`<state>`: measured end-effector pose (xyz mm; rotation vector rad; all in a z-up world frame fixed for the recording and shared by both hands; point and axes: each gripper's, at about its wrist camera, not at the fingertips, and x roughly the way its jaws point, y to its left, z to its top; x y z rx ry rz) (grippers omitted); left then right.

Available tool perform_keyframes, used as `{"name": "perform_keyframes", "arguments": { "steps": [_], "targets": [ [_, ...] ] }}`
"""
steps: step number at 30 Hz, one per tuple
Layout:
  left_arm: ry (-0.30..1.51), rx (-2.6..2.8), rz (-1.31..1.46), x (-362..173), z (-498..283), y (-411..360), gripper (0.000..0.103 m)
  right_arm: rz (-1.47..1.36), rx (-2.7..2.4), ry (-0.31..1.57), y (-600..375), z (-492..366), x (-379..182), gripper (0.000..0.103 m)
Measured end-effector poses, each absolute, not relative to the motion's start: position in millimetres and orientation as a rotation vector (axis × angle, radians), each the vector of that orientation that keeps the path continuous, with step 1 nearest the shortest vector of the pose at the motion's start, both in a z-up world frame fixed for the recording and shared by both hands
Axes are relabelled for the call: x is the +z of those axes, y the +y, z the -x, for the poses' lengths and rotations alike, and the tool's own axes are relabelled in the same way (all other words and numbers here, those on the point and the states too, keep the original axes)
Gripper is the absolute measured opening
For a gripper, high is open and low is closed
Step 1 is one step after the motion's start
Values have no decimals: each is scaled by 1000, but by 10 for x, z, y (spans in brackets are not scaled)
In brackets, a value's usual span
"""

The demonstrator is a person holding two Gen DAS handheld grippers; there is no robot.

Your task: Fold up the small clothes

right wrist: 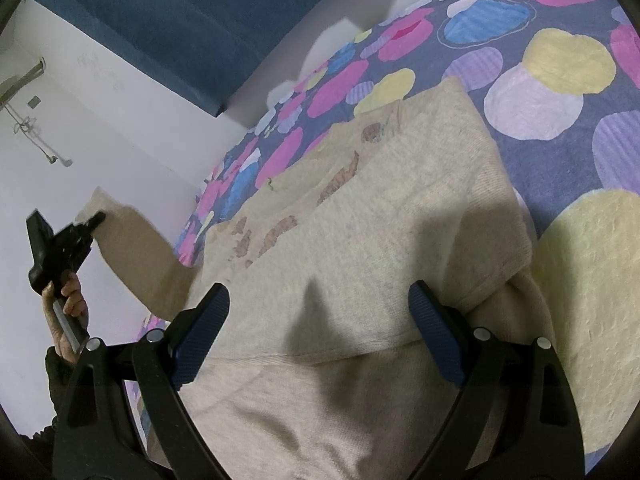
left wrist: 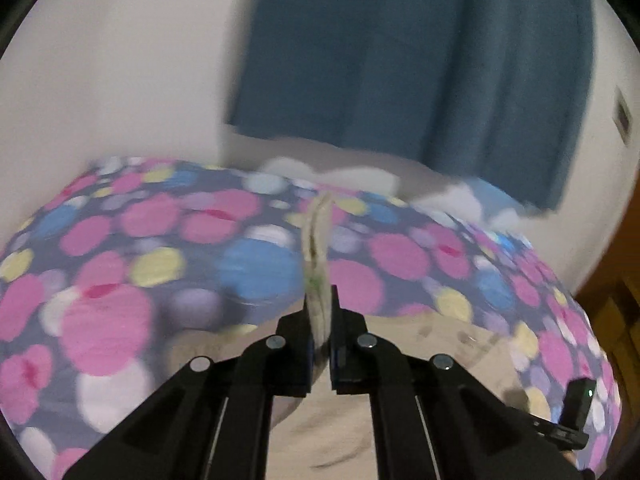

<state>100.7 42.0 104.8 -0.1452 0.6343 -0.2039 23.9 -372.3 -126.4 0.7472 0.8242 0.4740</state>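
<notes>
A beige knit sweater (right wrist: 400, 208) with brown marks on its front lies spread on the bed. My right gripper (right wrist: 318, 292) hovers open just above its lower body, nothing between the blue pads. At the left of the right wrist view, a hand (right wrist: 66, 300) holds my left gripper (right wrist: 96, 218), which is shut on the end of a sleeve (right wrist: 136, 256) and lifts it off the bed's side. In the blurred left wrist view, a thin folded edge of beige cloth (left wrist: 318, 248) stands pinched in the left gripper (left wrist: 320, 296), with the sweater body (left wrist: 420, 344) below.
The bedspread (right wrist: 540, 152) is dark with pink, blue, yellow and lilac spots. A blue padded panel (right wrist: 160, 20) stands against the white wall behind the bed. A black device with a green light (left wrist: 578, 404) shows at the lower right of the left wrist view.
</notes>
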Motion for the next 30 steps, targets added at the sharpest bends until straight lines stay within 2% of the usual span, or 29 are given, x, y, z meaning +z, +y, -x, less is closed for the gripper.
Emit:
{"name": "perform_keyframes", "arguments": {
  "steps": [6,11,13,15,16,18,19,20,24,30],
  "targets": [
    [754,-307,29,348,-1123,-661,5,-757,479,819,-3728,-233,-1259,91],
    [911,-353,-48,-373,-1203,-1166,6,-764,483,816,-3735,-228,-1256,91],
    [930,-363,-78,-450,-1134,-1333,8,-765,485,815,-3732,-222,-1254,91],
    [919,-373,-97,-429,-1038,-1398,14,-768,488,814,-3734,-218,-1254,91],
    [910,-393,-90,-379,-982,-1388,18,-768,490,815,-3735,-222,-1253,91],
    [886,-426,-62,-251,-869,-1328,33,-765,489,816,-3731,-217,-1248,91],
    [869,-432,-51,-209,-819,-1303,44,-764,490,817,-3731,-221,-1246,91],
    [847,-437,-40,-163,-753,-1254,48,-764,491,818,-3731,-219,-1245,91],
    [793,-386,-30,-64,-521,-822,51,-778,499,821,-3751,-214,-1226,91],
    [840,-144,-29,-311,-418,103,51,-899,568,804,-3683,-217,-948,91]
  ]
}}
